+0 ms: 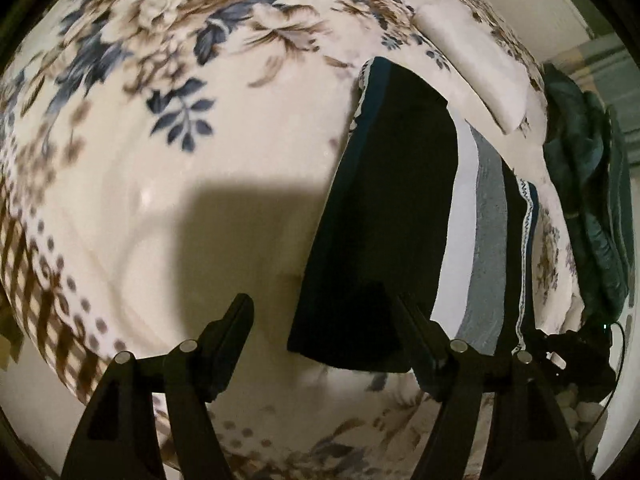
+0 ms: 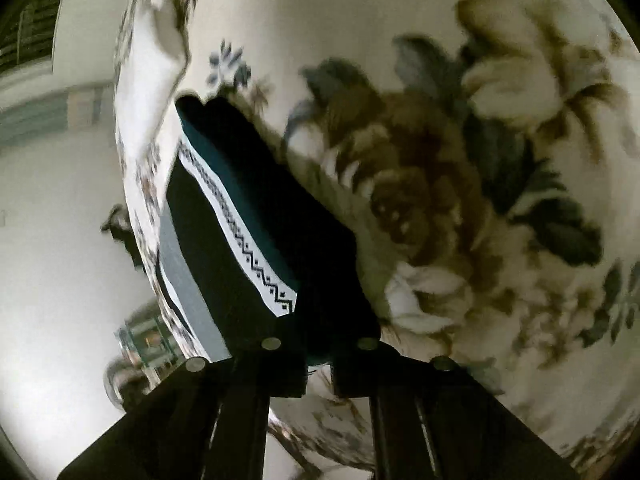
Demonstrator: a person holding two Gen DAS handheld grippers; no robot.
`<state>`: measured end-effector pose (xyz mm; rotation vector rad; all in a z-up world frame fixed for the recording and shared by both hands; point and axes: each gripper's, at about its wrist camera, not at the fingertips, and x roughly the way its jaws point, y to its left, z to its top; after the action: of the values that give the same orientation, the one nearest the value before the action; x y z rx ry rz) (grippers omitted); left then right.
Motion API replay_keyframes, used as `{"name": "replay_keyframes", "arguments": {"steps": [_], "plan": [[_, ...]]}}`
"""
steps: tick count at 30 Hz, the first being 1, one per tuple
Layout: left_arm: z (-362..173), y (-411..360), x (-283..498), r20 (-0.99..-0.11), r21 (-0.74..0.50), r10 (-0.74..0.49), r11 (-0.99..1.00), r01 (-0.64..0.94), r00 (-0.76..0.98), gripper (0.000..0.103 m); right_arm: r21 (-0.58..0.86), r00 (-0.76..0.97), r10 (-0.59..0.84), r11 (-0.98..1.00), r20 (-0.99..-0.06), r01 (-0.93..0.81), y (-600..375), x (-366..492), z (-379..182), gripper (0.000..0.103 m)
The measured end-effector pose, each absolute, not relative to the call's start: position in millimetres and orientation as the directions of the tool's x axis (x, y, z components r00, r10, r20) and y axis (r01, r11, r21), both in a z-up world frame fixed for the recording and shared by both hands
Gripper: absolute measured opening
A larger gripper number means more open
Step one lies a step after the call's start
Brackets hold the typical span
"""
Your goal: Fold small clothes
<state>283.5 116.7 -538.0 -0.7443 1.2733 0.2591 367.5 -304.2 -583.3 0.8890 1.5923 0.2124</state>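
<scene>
Garment: folded dark cloth (image 1: 384, 216) lies flat on the bed, a long narrow stack running from 6 o'clock up toward 12 in the left wrist view, right of centre.
Left claw (image 1: 324, 344): spread wide, nothing between its fingers; the right-hand finger (image 1: 416, 336) overlaps the near end of the cloth in the picture, the other hangs over bare cover. Contact cannot be told. My judgement: it is open because this fold is set down and needs no hold.
Right claw (image 2: 320, 364): pressed together; its dark fingertips sit against the near end of the folded dark cloth (image 2: 256, 216). Whether a hem is pinched between them cannot be told, since cloth and fingers are equally dark.
Likely reason: a shut claw at the near end suits pinching an edge or pressing the stack flat.
Look of the cloth: mostly black with a teal cast along one long edge; a white band (image 2: 240, 232) with a dark zigzag pattern runs lengthwise; grey and white stripes (image 1: 476, 216) show along the side at 3 o'clock.
Edges: straight and layered, so the folding looks well along.
Bed: floral bedspread (image 1: 168, 92), cream with blue and brown flowers, slightly blurred.
Farther: pale folded piece (image 1: 472, 68) at 1 o'clock beyond the cloth.
Farthest: dark green bundle (image 1: 588, 184) at the bed's edge, 3 o'clock.
</scene>
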Motion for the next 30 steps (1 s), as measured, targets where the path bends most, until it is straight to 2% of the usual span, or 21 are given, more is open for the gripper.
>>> {"name": "replay_keyframes", "arguments": {"steps": [3,5,6,7,9,10,12,15,18,20,22,28,29,30], "plan": [[-535.2,121.6,284.0,-0.917,-0.385,-0.232,0.722,-0.575,0.323,0.070,0.560,0.010,0.613,0.715,-0.790,0.419,-314.5,367.3,-585.2,0.008],[-536.1,128.3,288.5,-0.900,-0.425,-0.263,0.704,-0.569,0.348,0.070,0.567,-0.051,0.645,0.704,-0.762,0.428,-316.9,369.4,-601.0,0.015],[-536.7,131.6,291.2,-0.891,-0.446,-0.280,0.695,-0.564,0.358,0.070,0.581,-0.085,0.665,0.701,-0.742,0.413,-316.7,374.4,-606.7,0.034],[-537.1,134.4,293.6,-0.878,-0.471,-0.301,0.685,-0.556,0.373,0.070,0.585,-0.104,0.665,0.712,-0.740,0.389,-316.9,380.0,-607.0,0.062],[-540.7,143.5,301.5,-0.846,-0.524,-0.337,0.669,-0.528,0.413,0.070,0.631,-0.072,0.688,0.698,-0.723,0.338,-320.8,392.3,-602.2,0.086],[-545.6,150.0,308.1,-0.820,-0.563,-0.367,0.653,-0.507,0.439,0.071,0.670,-0.059,0.718,0.672,-0.693,0.315,-321.4,399.6,-602.7,0.089],[-558.8,160.9,320.2,-0.768,-0.635,-0.429,0.606,-0.479,0.475,0.077,0.732,-0.075,0.770,0.628,-0.634,0.263,-316.2,423.3,-614.7,0.089],[-592.8,170.2,346.4,-0.665,-0.747,-0.551,0.495,-0.444,0.505,0.079,0.806,-0.151,0.834,0.552,-0.531,0.214,-294.4,451.9,-643.3,0.089],[-614.1,166.9,365.7,-0.617,-0.786,-0.617,0.450,-0.424,0.489,0.082,0.833,-0.250,0.846,0.520,-0.471,0.190,-269.8,469.8,-670.8,0.093],[-614.4,157.9,375.4,-0.599,-0.800,-0.635,0.465,-0.378,0.488,0.090,0.862,-0.294,0.855,0.484,-0.428,0.152,-254.4,475.4,-671.4,0.094],[-613.2,145.5,384.3,-0.588,-0.808,-0.650,0.487,-0.331,0.481,0.090,0.882,-0.332,0.856,0.456,-0.396,0.123,-240.5,476.0,-669.6,0.094],[-612.3,129.4,401.4,-0.579,-0.814,-0.667,0.502,-0.291,0.469,0.092,0.885,-0.405,0.829,0.457,-0.386,0.093,-200.4,480.7,-670.0,0.093],[-610.4,130.0,401.8,-0.559,-0.828,-0.675,0.487,-0.278,0.482,0.092,0.886,-0.403,0.831,0.455,-0.384,0.092,-198.7,479.5,-668.8,0.088],[-608.3,131.4,402.1,-0.541,-0.839,-0.678,0.472,-0.269,0.498,0.087,0.888,-0.386,0.838,0.451,-0.385,0.093,-196.8,478.9,-666.8,0.073]]}}
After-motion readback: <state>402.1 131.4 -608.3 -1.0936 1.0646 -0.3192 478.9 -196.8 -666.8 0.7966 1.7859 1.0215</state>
